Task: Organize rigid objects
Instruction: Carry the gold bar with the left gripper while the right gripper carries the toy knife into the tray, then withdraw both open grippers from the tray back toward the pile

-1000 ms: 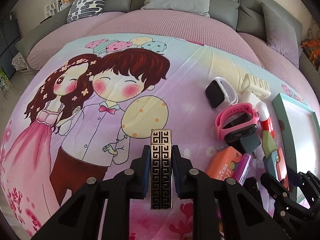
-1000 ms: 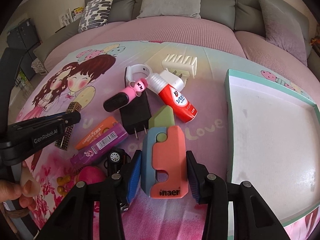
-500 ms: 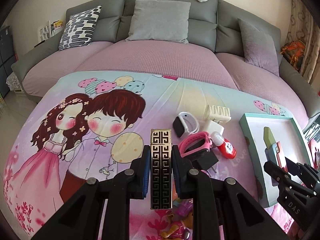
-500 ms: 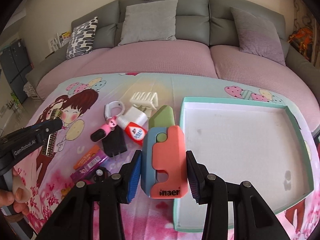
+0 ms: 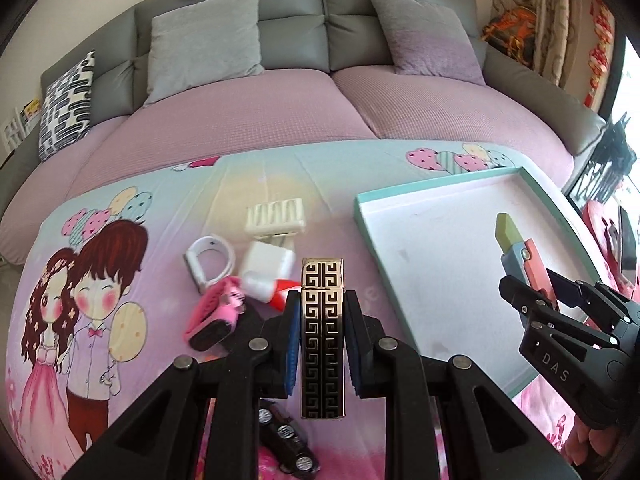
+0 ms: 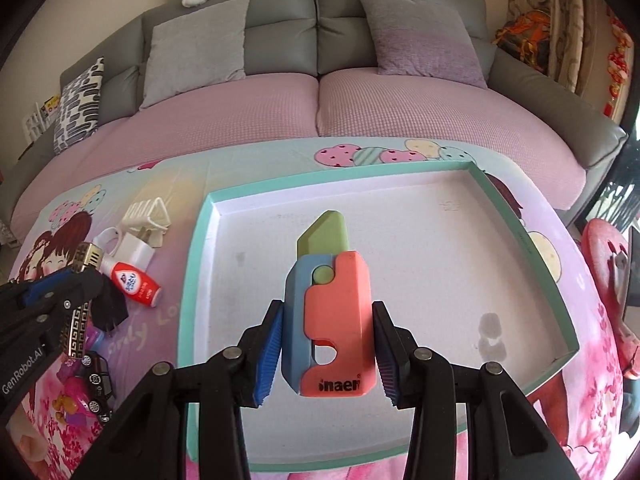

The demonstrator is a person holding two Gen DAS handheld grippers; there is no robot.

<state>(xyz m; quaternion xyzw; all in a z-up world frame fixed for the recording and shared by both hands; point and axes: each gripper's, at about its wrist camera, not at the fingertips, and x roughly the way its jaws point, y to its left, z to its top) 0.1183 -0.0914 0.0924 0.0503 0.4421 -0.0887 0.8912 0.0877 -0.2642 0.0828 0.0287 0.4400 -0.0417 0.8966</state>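
My left gripper (image 5: 322, 312) is shut on a gold-and-black patterned lighter (image 5: 322, 340), held upright above the cartoon bedsheet, left of the teal-rimmed white tray (image 5: 362, 210). My right gripper (image 6: 328, 336) is shut on a coral, blue and green toy knife (image 6: 332, 312), held above the inside of the tray (image 6: 196, 264). The right gripper and knife also show at the right of the left wrist view (image 5: 532, 280). The left gripper with the lighter shows at the left of the right wrist view (image 6: 76, 292).
Loose items lie on the sheet left of the tray: a white hair clip (image 5: 274, 216), white watch (image 5: 210, 258), white charger (image 5: 266, 262), pink watch (image 5: 212, 314), red-white glue bottle (image 6: 132, 282), black toy car (image 5: 286, 436). A grey sofa with cushions (image 5: 200, 44) stands behind.
Both grippers moved right with their objects. The right gripper now holds the toy knife over the middle of the tray; the left gripper with the lighter came closer to the tray's left edge.
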